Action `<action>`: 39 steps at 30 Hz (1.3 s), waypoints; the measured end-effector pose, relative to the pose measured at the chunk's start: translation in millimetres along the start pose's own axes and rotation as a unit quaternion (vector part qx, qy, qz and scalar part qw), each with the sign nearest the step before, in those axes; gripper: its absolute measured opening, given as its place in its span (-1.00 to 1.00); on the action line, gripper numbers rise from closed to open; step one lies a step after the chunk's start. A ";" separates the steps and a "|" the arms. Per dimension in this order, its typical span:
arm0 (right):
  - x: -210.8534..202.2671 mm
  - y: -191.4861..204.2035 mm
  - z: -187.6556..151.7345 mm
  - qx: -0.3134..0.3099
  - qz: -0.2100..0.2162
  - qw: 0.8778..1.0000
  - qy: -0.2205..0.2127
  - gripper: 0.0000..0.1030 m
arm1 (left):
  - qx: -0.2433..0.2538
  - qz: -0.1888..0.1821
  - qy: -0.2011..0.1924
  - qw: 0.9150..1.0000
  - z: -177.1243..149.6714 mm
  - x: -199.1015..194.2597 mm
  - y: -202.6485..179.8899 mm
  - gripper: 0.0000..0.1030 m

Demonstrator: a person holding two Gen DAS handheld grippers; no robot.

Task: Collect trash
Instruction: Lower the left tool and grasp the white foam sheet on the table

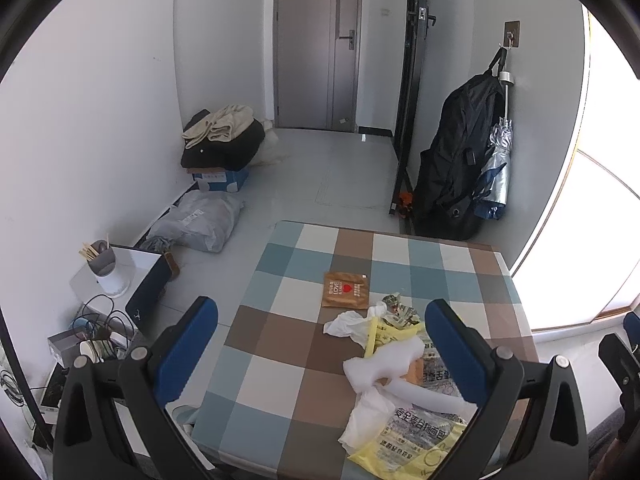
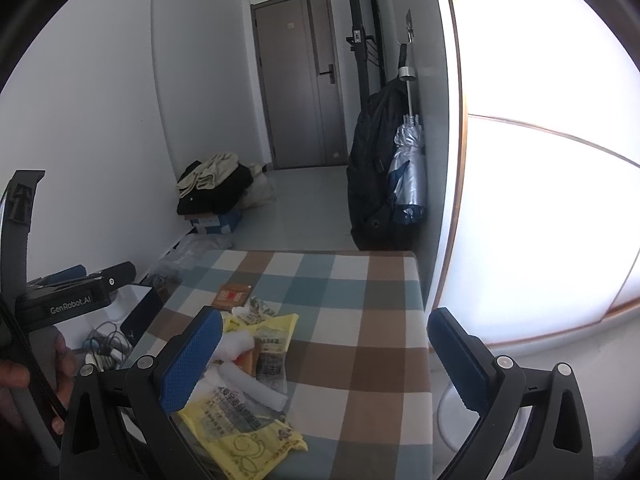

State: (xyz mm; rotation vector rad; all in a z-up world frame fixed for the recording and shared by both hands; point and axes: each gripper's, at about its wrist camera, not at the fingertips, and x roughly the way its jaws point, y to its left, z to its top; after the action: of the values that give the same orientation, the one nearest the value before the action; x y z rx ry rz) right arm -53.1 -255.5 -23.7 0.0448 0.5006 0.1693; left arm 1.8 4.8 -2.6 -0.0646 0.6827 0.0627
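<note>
Trash [image 1: 400,364] crowds the checked table's [image 1: 280,360] near-right edge; both tools [image 1: 320,344] [image 2: 324,356] gape wide, empty.

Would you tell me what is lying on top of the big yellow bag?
White foam wrap and crumpled white tissue lie across the yellow bag. An orange piece peeks from beneath the foam; the rest is covered.

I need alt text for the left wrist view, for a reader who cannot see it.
Open blue-padded tongs hover over a checkered table strewn with trash: yellow plastic bags, crumpled white tissue and a brown packet. Beyond, a grey door, piled clothes on the floor and a dark jacket hanging on the wall.
</note>
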 end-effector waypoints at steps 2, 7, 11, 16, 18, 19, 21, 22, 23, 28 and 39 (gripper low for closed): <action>0.4 -0.1 0.7 0.002 0.000 1.000 0.001 1.00 | 0.001 -0.006 -0.001 1.000 -1.1 -1.1 -0.1 0.97; 1.6 -0.3 1.4 0.003 0.005 1.000 0.003 1.00 | 0.015 -0.016 0.001 1.000 -1.2 1.2 -3.8 0.97; 2.0 -0.6 2.8 0.004 0.007 1.000 0.003 1.00 | 0.021 -0.035 0.010 0.999 -1.6 6.6 -4.4 0.97; 8.8 -4.8 4.1 0.021 0.028 0.999 0.022 1.00 | 0.030 -0.071 0.028 0.997 -3.1 19.0 -1.2 0.97; 14.3 -7.8 4.5 0.035 0.039 0.998 0.035 1.00 | 0.041 -0.081 0.049 0.995 -1.2 27.3 -1.7 0.97; 15.9 -8.0 4.2 0.038 0.040 0.998 0.038 1.00 | 0.047 -0.083 0.057 0.994 0.4 32.2 -1.3 0.97; 21.0 -9.2 5.7 0.043 0.045 0.997 0.044 1.00 | 0.061 -0.095 0.077 0.991 3.8 40.5 -1.7 0.97; 22.6 -9.4 6.4 0.044 0.046 0.997 0.046 1.00 | 0.069 -0.107 0.092 0.988 7.9 47.4 -1.6 0.97; 25.0 -9.7 7.5 0.046 0.049 0.997 0.047 1.00 | 0.077 -0.119 0.110 0.984 10.9 54.2 -2.0 0.97; 43.8 -16.1 14.3 0.062 0.062 0.994 0.065 1.00 | 0.133 -0.175 0.206 0.954 14.7 97.1 -11.5 0.97; 70.4 -27.2 21.6 0.073 0.068 0.991 0.094 1.00 | 0.256 -0.234 0.316 0.883 -23.3 132.8 -38.6 0.84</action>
State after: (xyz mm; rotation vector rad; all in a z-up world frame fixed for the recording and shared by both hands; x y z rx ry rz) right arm 22.1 -270.2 -40.4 0.2074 0.6991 0.2712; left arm 93.1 -30.7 -103.0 0.2733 1.3017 -0.6328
